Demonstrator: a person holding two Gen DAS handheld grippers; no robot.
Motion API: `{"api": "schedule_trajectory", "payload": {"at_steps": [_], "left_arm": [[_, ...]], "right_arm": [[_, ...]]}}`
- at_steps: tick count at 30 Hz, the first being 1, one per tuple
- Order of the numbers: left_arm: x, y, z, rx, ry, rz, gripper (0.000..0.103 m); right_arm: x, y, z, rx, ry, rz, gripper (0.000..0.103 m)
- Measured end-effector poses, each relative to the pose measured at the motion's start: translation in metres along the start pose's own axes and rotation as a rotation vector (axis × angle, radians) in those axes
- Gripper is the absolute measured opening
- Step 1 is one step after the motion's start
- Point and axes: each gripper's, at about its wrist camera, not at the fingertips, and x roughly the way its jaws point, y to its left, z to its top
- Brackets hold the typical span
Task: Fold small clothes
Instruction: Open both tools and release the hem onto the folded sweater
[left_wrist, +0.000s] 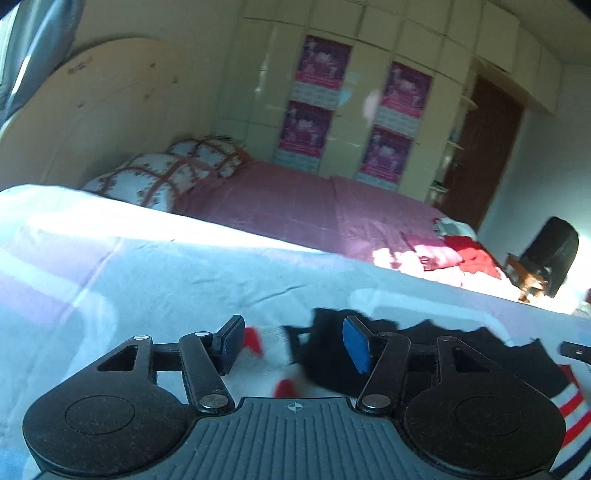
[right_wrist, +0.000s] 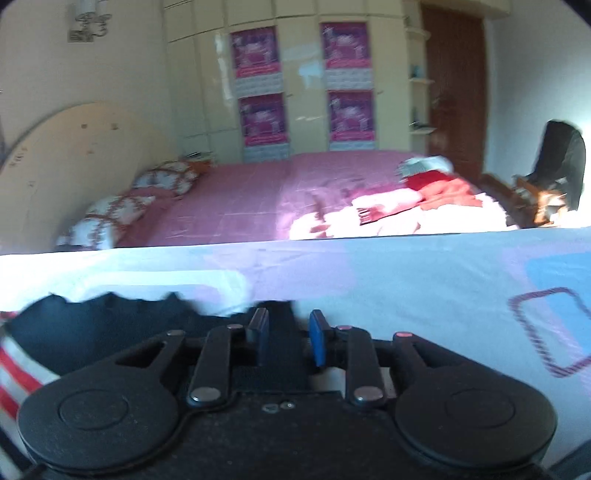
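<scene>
A small dark garment (left_wrist: 461, 354) with a red and white striped band lies on the pale bedsheet (left_wrist: 147, 280). My left gripper (left_wrist: 295, 345) is open above its left end, where white and red cloth shows between the fingers. In the right wrist view the garment (right_wrist: 92, 332) lies at the left, with its striped band at the left edge. My right gripper (right_wrist: 288, 338) is partly open with a dark corner of the garment between its blue pads; whether the pads touch it is unclear.
A second bed with a pink cover (right_wrist: 240, 199) stands beyond, with patterned pillows (right_wrist: 110, 218) and a pile of red and white clothes (right_wrist: 424, 195). A cream wardrobe with pink posters (right_wrist: 303, 81), a brown door (right_wrist: 454, 88) and a dark chair (right_wrist: 561, 162) lie behind.
</scene>
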Motion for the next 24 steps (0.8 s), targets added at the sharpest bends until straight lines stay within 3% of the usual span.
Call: {"api": "schedule_trajectory", "payload": {"at_steps": [3, 7, 9, 11, 14, 17, 19, 20, 21, 24], "left_arm": [[0.022, -0.058, 0.004, 0.145, 0.042, -0.139, 0.058], [0.058, -0.104, -0.013, 0.239, 0.153, -0.182, 0.058], [0.071, -0.103, -0.026, 0.237, 0.204, -0.149, 0.063], [0.064, -0.093, -0.025, 0.197, 0.183, -0.149, 0.063], [0.053, -0.062, -0.025, 0.224, 0.161, -0.019, 0.063], [0.044, -0.025, -0.021, 0.152, 0.159, -0.072, 0.047], [0.039, -0.025, -0.019, 0.139, 0.154, -0.059, 0.047], [0.032, -0.029, -0.018, 0.128, 0.138, -0.038, 0.048], [0.023, -0.037, -0.018, 0.136, 0.111, -0.033, 0.056], [-0.004, -0.068, -0.025, 0.199, 0.051, -0.119, 0.076]], "right_arm": [[0.012, 0.041, 0.005, -0.070, 0.005, 0.102, 0.023], [0.044, 0.090, -0.006, -0.201, 0.105, 0.075, 0.026], [0.054, 0.103, -0.018, -0.271, 0.122, 0.061, 0.027], [0.049, 0.100, -0.018, -0.294, 0.111, 0.041, 0.029], [0.048, 0.062, -0.016, -0.253, 0.113, -0.113, 0.030], [0.037, 0.014, -0.015, -0.129, 0.118, -0.091, 0.025], [0.029, 0.014, -0.014, -0.135, 0.114, -0.123, 0.023], [0.021, 0.018, -0.014, -0.126, 0.099, -0.118, 0.029], [0.010, 0.023, -0.014, -0.121, 0.067, -0.084, 0.031], [-0.010, 0.051, -0.023, -0.162, 0.037, 0.029, 0.031]]}}
